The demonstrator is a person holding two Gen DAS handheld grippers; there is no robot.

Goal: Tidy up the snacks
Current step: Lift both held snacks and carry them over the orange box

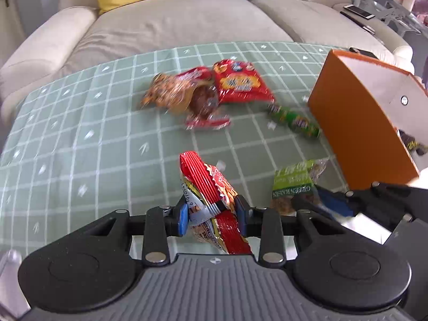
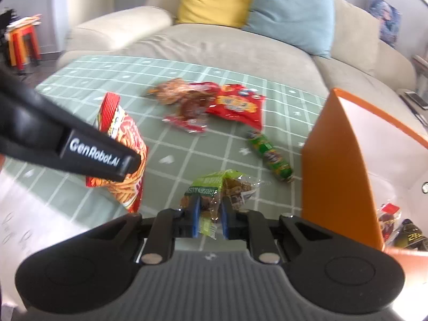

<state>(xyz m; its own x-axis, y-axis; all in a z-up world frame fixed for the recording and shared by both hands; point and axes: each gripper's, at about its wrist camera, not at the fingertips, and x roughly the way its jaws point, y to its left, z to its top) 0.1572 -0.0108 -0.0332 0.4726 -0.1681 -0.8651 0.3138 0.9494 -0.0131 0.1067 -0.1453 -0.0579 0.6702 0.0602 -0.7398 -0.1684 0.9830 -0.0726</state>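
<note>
Snacks: left gripper (image 1: 212, 215) clamps red packet (image 1: 211, 187), right gripper (image 2: 210, 220) green-labelled bag (image 2: 219, 190).

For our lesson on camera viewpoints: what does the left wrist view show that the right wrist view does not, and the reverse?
Only the left wrist view: the left gripper from behind, shut on the red snack bag.

Only the right wrist view: the right gripper from behind, shut on the green nut packet, and a red stool.

Both: the orange box, the green tube, the checked cloth.
</note>
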